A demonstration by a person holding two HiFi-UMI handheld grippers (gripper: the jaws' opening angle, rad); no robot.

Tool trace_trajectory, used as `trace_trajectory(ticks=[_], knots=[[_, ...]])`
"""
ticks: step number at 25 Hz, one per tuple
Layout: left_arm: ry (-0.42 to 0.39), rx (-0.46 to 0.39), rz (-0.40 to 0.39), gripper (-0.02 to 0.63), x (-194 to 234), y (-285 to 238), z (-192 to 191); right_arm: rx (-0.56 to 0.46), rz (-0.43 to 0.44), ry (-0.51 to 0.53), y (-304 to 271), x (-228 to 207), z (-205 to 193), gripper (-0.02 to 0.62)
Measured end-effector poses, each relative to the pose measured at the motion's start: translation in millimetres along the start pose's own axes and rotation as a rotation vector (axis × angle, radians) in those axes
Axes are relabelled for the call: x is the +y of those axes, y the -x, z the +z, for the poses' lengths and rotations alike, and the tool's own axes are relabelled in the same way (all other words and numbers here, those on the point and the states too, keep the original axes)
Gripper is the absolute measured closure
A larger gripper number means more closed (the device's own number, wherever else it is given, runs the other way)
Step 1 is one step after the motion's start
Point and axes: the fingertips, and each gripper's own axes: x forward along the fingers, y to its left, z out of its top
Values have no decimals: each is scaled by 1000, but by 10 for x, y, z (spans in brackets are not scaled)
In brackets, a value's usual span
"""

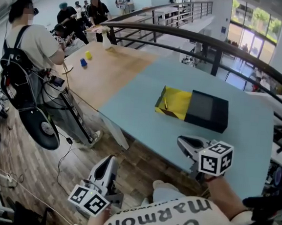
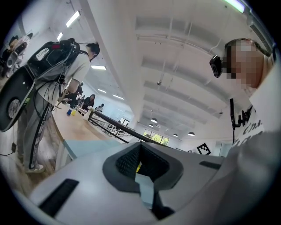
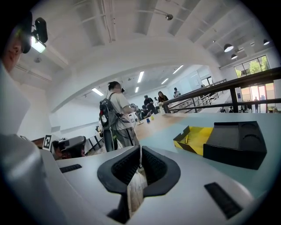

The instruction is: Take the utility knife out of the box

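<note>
The place was a large bright hall with a dark railing [image 1: 187, 36] behind a pale blue bench [image 1: 140, 117] and a wooden floor [image 1: 72, 169] beside it.

The left tongs [image 1: 112, 159] were closed with nothing between them. They hung low over the floor, off the near edge of the bench and well apart from the box [image 1: 207, 110]. The right tongs [image 1: 182, 140] were also pressed together and empty. They hovered at the near edge of the bench and pointed toward the box, but were not near enough to touch it.

The box lay in the middle of the bench, already opened: a yellow tray [image 1: 176, 100] was pulled out to the left of the black sleeve. One slim thing [image 1: 165, 104] lay in the tray. I judged it to be the utility knife, although it was too small to tell for sure.

The step in hand seemed to be the approach, with no grasp begun. In my opinion, the next move called for the right tongs to open, go over the low wall of the tray, come down along the slim body and close on it. The left tongs could perhaps hold the box so that it did not slide.
</note>
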Motion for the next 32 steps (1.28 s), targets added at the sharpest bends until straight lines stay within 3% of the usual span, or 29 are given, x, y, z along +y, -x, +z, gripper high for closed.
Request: trace_trajectory(ticks=[10, 23, 32], knots=[[-41, 44, -58, 604, 305, -576, 114, -2, -12, -10, -570, -352, 283, 557], [-67, 71, -110, 604, 884, -1675, 511, -28, -32, -20, -1404, -995, 947, 557], [-62, 185, -144, 604, 1094, -2107, 291, -18, -97, -98, -1619, -1451, 852, 557]])
